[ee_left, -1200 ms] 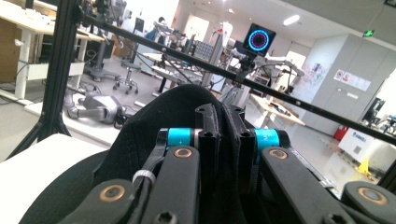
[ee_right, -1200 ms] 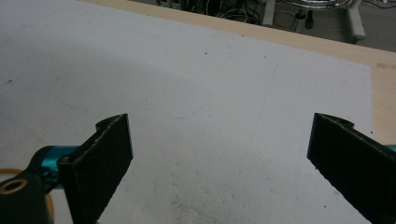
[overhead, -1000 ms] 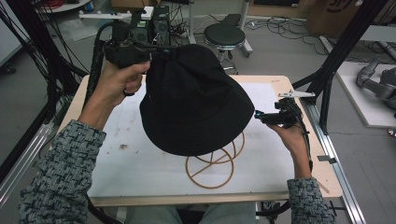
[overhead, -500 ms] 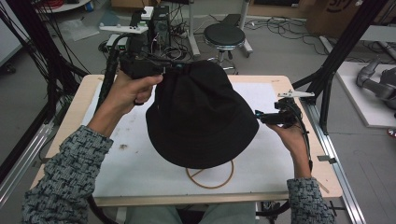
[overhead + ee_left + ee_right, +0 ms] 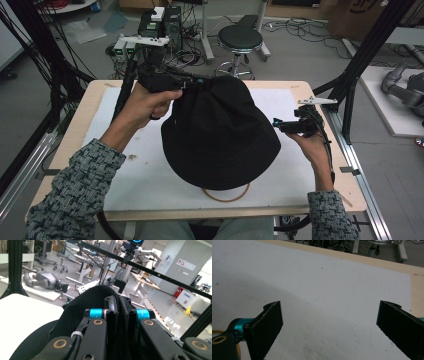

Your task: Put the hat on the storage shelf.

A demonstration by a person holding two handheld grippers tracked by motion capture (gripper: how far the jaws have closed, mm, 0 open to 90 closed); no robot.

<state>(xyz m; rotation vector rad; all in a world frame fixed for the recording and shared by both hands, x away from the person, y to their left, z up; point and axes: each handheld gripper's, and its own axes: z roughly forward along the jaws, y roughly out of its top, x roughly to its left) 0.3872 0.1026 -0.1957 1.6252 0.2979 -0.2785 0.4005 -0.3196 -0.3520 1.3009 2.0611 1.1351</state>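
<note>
High view. We see the left gripper [image 5: 200,83] pinching the crown edge of a black bucket hat [image 5: 220,135], which hangs below and to the near side of its jaws, over the white mat [image 5: 125,170]. The hat's brim nearly covers a wooden ring stand [image 5: 227,195] lying under it; an arc of the ring peeks out at the hat's near edge. The right gripper [image 5: 277,124] sits just beside the hat's brim, apart from it, pointing toward the fabric. We cannot tell from here whether the brim rests on the mat.

Left gripper view. We see the left gripper [image 5: 119,311] with its jaws pressed together on a fold of the black hat [image 5: 85,302]; the cloth bulges ahead of the pads and drapes away beneath them.

Right gripper view. We see the right gripper [image 5: 329,325] with its jaws spread wide and nothing between them; bare white mat [image 5: 324,290] lies ahead, and a sliver of the ring shows behind its left-hand jaw.

Progress. We judge the hat lifted and carried over the stand, but not settled: lowering, release and any straightening by the free gripper remain.
</note>
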